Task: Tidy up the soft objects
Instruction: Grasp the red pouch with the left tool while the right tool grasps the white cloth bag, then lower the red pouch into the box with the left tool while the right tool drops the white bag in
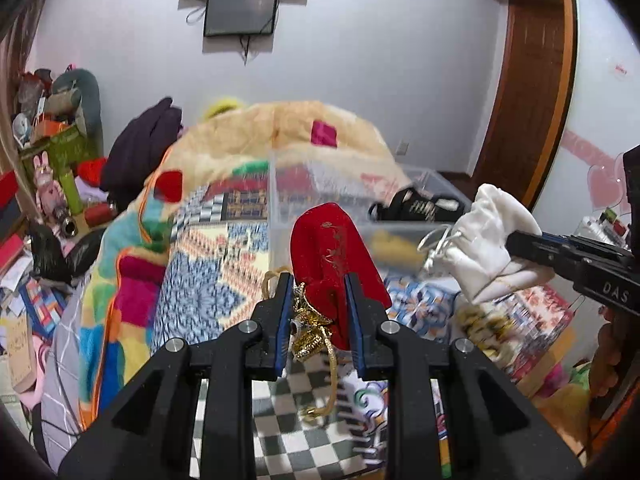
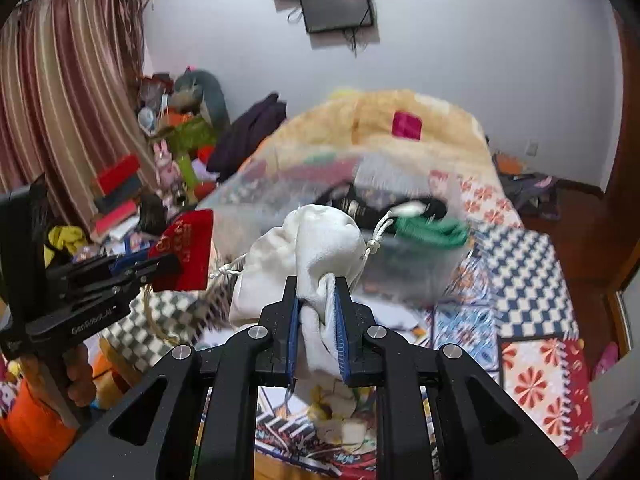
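Observation:
My left gripper [image 1: 317, 280] is shut on a red velvet pouch [image 1: 332, 244] with gold cord, held above the bed; it also shows in the right wrist view [image 2: 186, 248]. My right gripper [image 2: 316, 284] is shut on a white drawstring pouch [image 2: 312, 248], also seen in the left wrist view [image 1: 492, 240]. Both pouches hang in the air just in front of a clear plastic bin [image 1: 280, 200] on the bed. The bin [image 2: 420, 264] holds black, green and yellow soft items.
A patchwork quilt [image 2: 532, 280] covers the bed, with a folded fuzzy blanket [image 1: 248, 136] behind the bin. Piled clutter and boxes [image 1: 52, 152] stand at the left by striped curtains [image 2: 60, 100]. A wooden door [image 1: 532, 80] is at the right.

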